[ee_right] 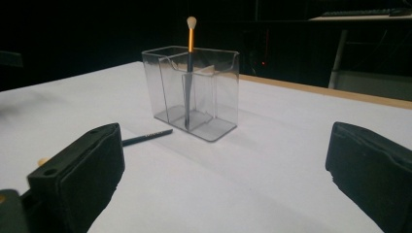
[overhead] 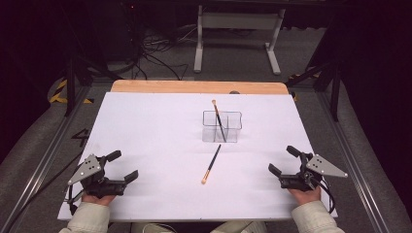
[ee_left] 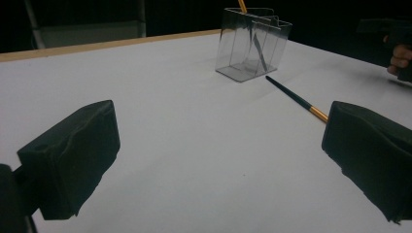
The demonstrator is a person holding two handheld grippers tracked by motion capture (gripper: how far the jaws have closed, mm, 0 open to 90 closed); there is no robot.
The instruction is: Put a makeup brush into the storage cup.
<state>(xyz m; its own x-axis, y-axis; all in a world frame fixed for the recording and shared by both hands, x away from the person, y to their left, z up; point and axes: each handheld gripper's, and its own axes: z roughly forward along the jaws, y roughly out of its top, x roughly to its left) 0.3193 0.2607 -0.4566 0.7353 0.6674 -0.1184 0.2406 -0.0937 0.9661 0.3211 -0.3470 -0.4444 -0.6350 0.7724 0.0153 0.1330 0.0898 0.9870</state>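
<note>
1. The left gripper rests at the near left corner of the table, held in the person's hand, with its jaws spread wide apart and nothing between them. A grey three-cornered plate sits on top of it.
2. The right gripper rests at the near right corner in the other hand, jaws likewise wide apart and empty, pointing inward toward the middle of the table.
3. Between the two grippers, well apart from both, a loose brush lies flat on the white surface. Its pale tip and gold ferrule point toward the person and its dark handle points away, toward the holder.
4. In the left gripper view the loose brush's dark handle runs from the holder's foot toward the right jaw, which covers the brush's tip end.
5. Just beyond the far end of that brush stands a clear plastic holder with inner dividers, upright near the table's centre.
6. A second brush stands in one of the holder's compartments, leaning slightly, pale tip up above the rim.
7. Faint marks on the loose brush's handle in the right gripper view are too small to read; the holder and grippers carry no readable label.
</note>
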